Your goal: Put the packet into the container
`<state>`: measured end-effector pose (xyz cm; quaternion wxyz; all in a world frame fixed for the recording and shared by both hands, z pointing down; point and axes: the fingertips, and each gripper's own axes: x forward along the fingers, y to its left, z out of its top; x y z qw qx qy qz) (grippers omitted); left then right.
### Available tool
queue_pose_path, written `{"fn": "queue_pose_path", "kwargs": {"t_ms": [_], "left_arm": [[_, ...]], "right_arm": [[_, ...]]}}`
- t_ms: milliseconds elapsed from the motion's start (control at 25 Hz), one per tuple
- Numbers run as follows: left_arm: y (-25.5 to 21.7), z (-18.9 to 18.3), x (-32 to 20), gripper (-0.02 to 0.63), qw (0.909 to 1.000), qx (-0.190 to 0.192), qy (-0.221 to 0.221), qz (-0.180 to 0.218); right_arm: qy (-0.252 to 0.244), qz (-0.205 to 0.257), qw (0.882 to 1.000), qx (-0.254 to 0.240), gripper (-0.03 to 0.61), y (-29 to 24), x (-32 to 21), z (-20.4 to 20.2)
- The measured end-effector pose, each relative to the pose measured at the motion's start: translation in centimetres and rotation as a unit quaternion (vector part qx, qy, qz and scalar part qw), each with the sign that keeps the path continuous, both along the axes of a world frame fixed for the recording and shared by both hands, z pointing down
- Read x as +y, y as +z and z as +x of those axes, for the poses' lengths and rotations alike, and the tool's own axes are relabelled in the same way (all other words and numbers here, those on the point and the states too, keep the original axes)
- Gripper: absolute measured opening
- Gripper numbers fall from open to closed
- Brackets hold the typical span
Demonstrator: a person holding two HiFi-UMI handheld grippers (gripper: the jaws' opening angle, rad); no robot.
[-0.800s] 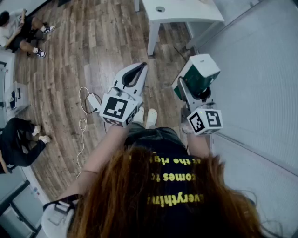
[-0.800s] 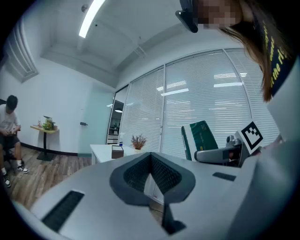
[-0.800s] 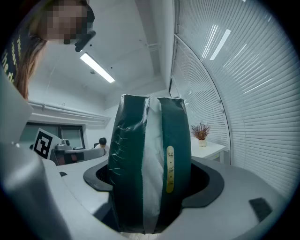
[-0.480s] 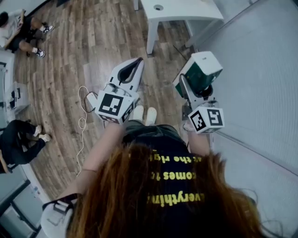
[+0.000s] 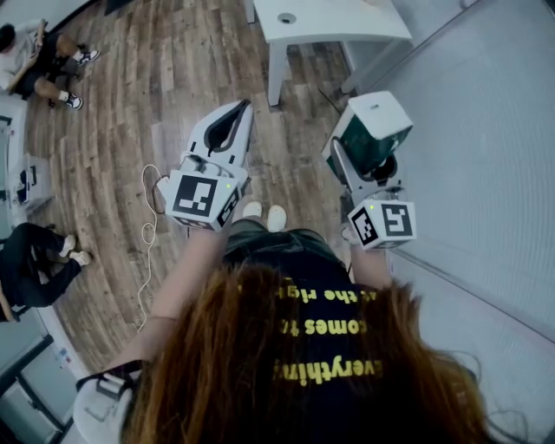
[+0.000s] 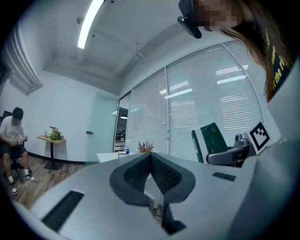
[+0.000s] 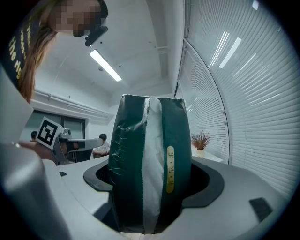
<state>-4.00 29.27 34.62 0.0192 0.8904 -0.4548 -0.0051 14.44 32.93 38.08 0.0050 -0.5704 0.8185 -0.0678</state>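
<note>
Packet [image 7: 150, 164]: dark green block with a white band down the near face and a thin gold label strip; upright between the jaws of the right gripper [image 5: 368, 160], carried in the air above the floor.
Floor [image 5: 130, 104]: brown wood planks, matt, far below both tools.
Blinds [image 7: 243, 93]: pale horizontal slats, close on the right gripper's outer side.
Table [image 5: 347, 22]: white, flat top, square legs; ahead of both grippers, well apart.
Seated people [image 5: 35, 52]: two, far off beyond the left gripper's outer side.
Right gripper: grey plastic with black ribbed pads; jaws spread wide and clamped on the packet's broad sides.
Left gripper [image 5: 243, 108]: same build; pad tips pressed together, nothing between them; beside the right one, not touching.
Packet handling: judged light and soft, likely paper goods in film. It should yield under squeeze, so gentle pressure is enough. The film is glossy and crinkled, probably slippery. Best hold is mid-body across the two broad faces, as now; avoid corners and the seam.
Cable [image 5: 152, 208]: thin white loop on the floor, below the left gripper.
Potted plant [image 7: 200, 140]: small, dry twigs in a white pot, ahead and to the right of the held packet.
Container: none in any view; drop spot cannot be judged.
</note>
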Motion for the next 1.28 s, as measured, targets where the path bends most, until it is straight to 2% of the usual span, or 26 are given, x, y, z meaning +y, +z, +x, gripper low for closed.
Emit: {"fn": "queue_pose_path", "kwargs": {"t_ms": [120, 360, 640, 960, 1120, 1280], "left_arm": [[-0.2, 1.2, -0.7, 0.002, 1.0000, -0.002, 0.001, 0.002], [-0.5, 2.8, -2.7, 0.002, 0.9999, -0.008, -0.008, 0.002], [0.0, 2.6, -6.3, 0.002, 0.9999, -0.008, -0.005, 0.004], [0.4, 0.8, -15.6, 0.002, 0.9999, 0.000, -0.003, -0.011], [-0.8, -1.8, -21.8, 0.002, 1.0000, 0.002, 0.000, -0.003], [-1.0, -2.4, -23.8, 0.002, 0.9998, 0.001, 0.015, 0.015]], "right_arm": [[-0.002, 0.002, 1.000, 0.016, 0.405, 0.0, -0.9, 0.6], [-0.006, 0.002, 1.000, 0.011, 0.405, 0.2, -3.4, 2.0], [-0.002, -0.002, 1.000, 0.007, 0.405, 0.5, -7.1, 2.1], [0.001, -0.008, 1.000, 0.003, 0.405, 0.5, -15.9, 0.9], [0.002, -0.004, 1.000, 0.005, 0.405, -0.7, -22.2, -1.3], [0.005, 0.010, 1.000, 0.004, 0.405, -0.9, -24.0, -2.1]]}}
